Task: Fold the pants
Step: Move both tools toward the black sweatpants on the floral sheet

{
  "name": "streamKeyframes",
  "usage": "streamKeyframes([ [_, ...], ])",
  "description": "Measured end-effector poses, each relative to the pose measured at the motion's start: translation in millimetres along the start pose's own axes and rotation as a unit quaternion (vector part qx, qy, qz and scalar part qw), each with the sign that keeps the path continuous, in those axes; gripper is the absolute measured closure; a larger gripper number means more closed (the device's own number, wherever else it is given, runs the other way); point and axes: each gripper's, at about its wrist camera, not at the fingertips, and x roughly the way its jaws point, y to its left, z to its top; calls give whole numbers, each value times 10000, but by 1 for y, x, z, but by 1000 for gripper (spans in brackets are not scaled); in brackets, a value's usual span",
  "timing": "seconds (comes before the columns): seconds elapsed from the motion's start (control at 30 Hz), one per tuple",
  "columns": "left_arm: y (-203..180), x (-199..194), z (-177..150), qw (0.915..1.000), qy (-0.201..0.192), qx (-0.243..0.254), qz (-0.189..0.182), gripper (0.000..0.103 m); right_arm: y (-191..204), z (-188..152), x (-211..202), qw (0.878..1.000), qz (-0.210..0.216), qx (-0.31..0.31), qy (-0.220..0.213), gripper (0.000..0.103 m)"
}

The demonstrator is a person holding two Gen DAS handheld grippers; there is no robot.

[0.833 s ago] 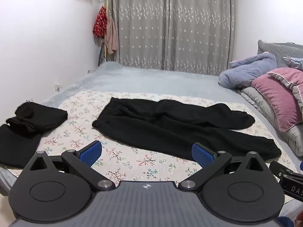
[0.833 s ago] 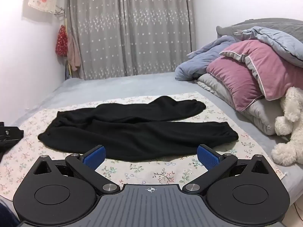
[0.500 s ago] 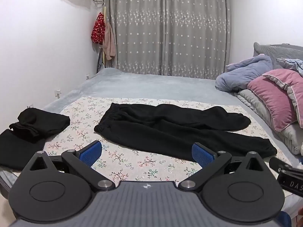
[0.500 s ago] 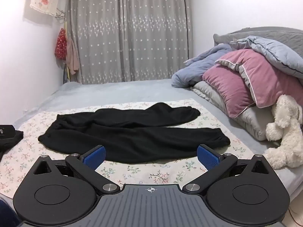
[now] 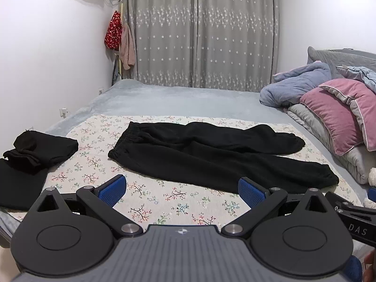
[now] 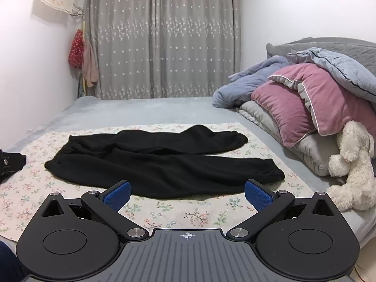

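Note:
Black pants (image 5: 211, 152) lie flat on a floral cloth (image 5: 164, 199) on the bed, waistband to the left, both legs stretching right and slightly apart. They also show in the right wrist view (image 6: 164, 164). My left gripper (image 5: 181, 190) is open and empty, held above the cloth's near edge, short of the pants. My right gripper (image 6: 186, 193) is open and empty, just in front of the lower leg. The edge of the right gripper (image 5: 352, 213) shows at the right of the left wrist view.
Folded black clothes (image 5: 35, 155) lie on the cloth's left end. Pink and grey pillows (image 6: 317, 108) and a blue blanket (image 6: 246, 87) pile at the right. A white plush toy (image 6: 352, 164) sits by them. Grey curtains (image 5: 199, 30) hang behind the bed.
Both grippers have pulled back and tilted up a little, so the pants sit lower and farther in view. Both stay open and empty.

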Motion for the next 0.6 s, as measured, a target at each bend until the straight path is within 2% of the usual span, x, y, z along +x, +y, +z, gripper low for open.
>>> streamKeyframes([
  [0.6, 3, 13, 0, 9996, 270, -45, -26, 2, 12, -3, 6, 9994, -278, -196, 55, 0],
])
